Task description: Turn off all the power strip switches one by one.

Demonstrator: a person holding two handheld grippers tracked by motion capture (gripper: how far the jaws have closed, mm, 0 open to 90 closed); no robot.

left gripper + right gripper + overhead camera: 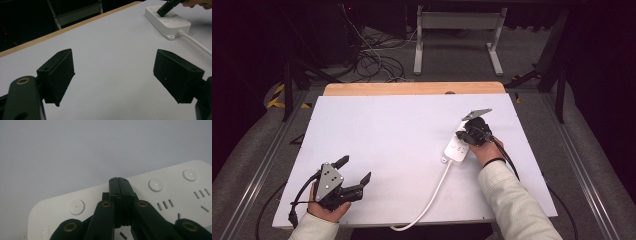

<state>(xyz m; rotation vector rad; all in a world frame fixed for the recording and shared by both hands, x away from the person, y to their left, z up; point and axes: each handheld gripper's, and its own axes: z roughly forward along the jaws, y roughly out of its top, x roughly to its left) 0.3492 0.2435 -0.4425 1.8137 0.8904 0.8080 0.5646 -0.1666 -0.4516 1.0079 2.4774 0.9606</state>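
White power strip (pixel 458 148) lying on the right half of the desk (pixel 387 135), cord (pixel 428 199) trailing off the near edge. Right gripper (pixel 468 134) down over the strip, jaws pressed together with nothing between them, tips over the strip's top face between two of its round buttons (pixel 155 184); contact with the plastic not certain. Left gripper (pixel 356 169) well apart at the near left corner, jaws wide apart and empty, aimed across the bare surface toward the strip.

Likely aim: pressing a button with the closed tips. Risks from here: tips landing on bare casing between buttons instead of on one; a slanted push sliding the light, unheld strip along the smooth surface, or tipping its near end; the loose cord tugging it askew if snagged by a sleeve. Far left gripper unable to brace it from there.
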